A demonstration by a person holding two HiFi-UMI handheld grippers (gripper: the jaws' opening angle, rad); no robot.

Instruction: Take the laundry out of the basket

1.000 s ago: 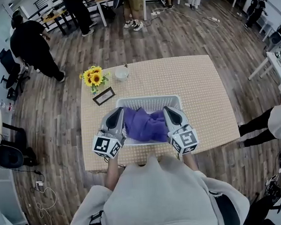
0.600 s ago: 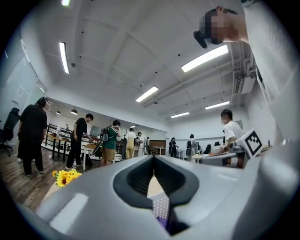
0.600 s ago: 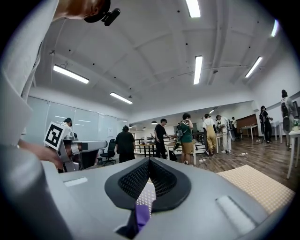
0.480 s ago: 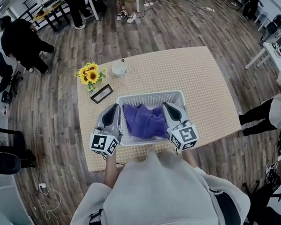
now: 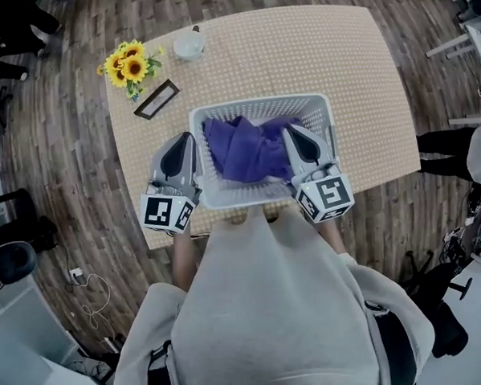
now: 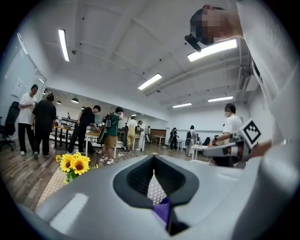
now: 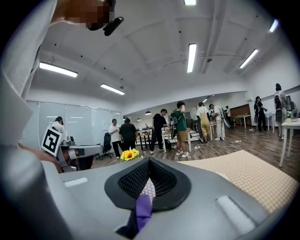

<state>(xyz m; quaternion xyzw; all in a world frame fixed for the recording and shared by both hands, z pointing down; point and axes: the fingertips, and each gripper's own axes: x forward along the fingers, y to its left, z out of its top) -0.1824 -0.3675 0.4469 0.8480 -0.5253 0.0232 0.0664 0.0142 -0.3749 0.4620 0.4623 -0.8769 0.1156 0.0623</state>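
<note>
A beige dotted table [image 5: 354, 53] fills the upper half of the head view, and a white mesh laundry basket [image 5: 260, 104] sits at the centre of the frame, near the table's front edge. Inside it lies the laundry, a crumpled purple cloth [image 5: 242, 151] spanning most of the basket. The left gripper [image 5: 184, 150] is at the basket's left wall and the right gripper [image 5: 301, 144] just inside its right wall. Each has its jaws pressed together on a fold of the purple cloth, with basket mesh visible in the small gap beyond. This looks like the grasp made and the lift not yet begun. The next move calls for raising both ends evenly until the cloth clears the rim. The sunflowers [image 5: 128, 66], picture frame [image 5: 157, 99] and small white bowl [image 5: 189, 44] at upper left stand well apart.
</note>
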